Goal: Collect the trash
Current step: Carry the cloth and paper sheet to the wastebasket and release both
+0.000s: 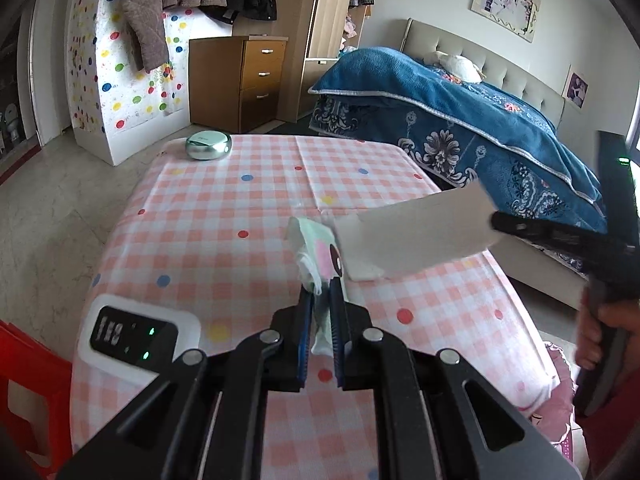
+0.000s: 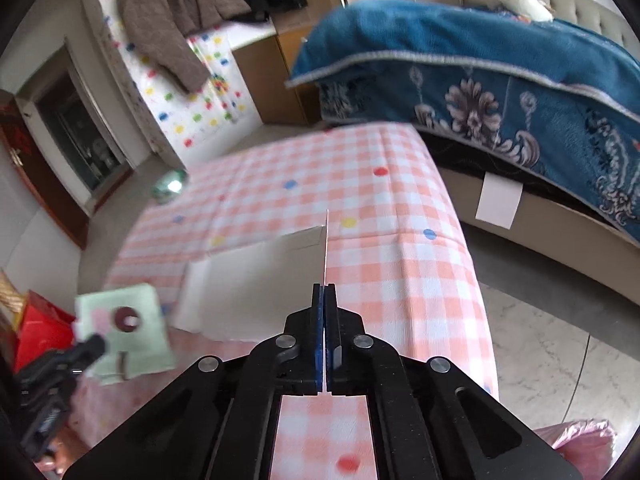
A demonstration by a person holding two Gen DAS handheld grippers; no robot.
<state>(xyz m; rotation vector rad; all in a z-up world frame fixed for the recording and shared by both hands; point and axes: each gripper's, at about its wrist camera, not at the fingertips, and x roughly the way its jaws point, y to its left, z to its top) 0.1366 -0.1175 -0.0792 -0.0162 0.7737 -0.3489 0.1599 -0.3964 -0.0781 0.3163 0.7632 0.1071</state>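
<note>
My left gripper (image 1: pixel 322 300) is shut on a pale green tissue packet (image 1: pixel 316 252) with a pink patch and dark ring, held above the pink checked tablecloth (image 1: pixel 224 208). The packet also shows in the right wrist view (image 2: pixel 128 332), low at the left, with the left gripper (image 2: pixel 86 350) on its edge. My right gripper (image 2: pixel 325 292) is shut on a flat white cardboard piece (image 2: pixel 256 292), held edge-on above the table. In the left wrist view the cardboard (image 1: pixel 416 236) reaches in from the right, next to the packet, with the right gripper (image 1: pixel 500 222) on its end.
A round teal case (image 1: pixel 209 145) lies at the table's far left corner. A white device with a dark display (image 1: pixel 134 338) lies at the near left. A red stool (image 1: pixel 28 392) stands at the left. A bed with a blue blanket (image 1: pixel 480 128) stands right of the table. A pink bag (image 2: pixel 584 436) sits low right.
</note>
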